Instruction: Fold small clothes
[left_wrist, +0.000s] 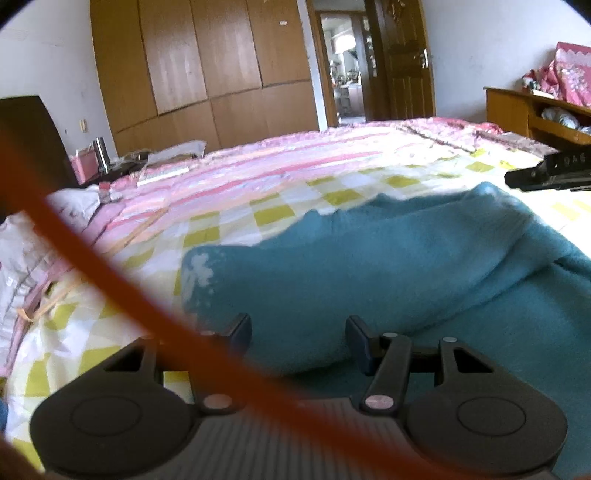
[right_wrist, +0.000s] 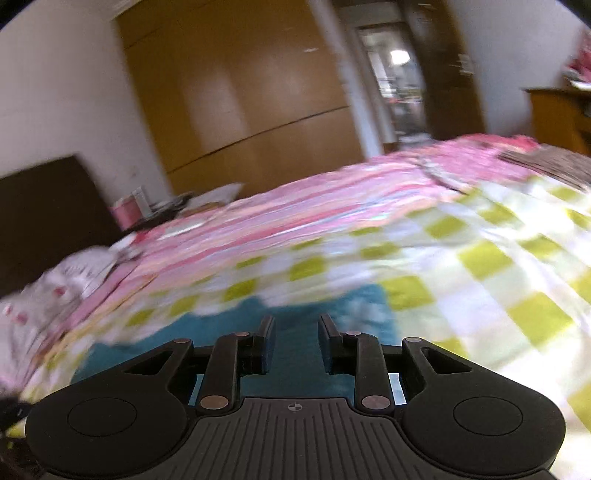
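Low in each frame, the teal garment (left_wrist: 369, 266) is straddled by the half-open left gripper (left_wrist: 299, 341) and narrowly parted right gripper (right_wrist: 296, 343), nothing gripped, seemingly between folds

Home bedroom: quilted bed (left_wrist: 295, 162), wooden wardrobe (left_wrist: 207, 66).
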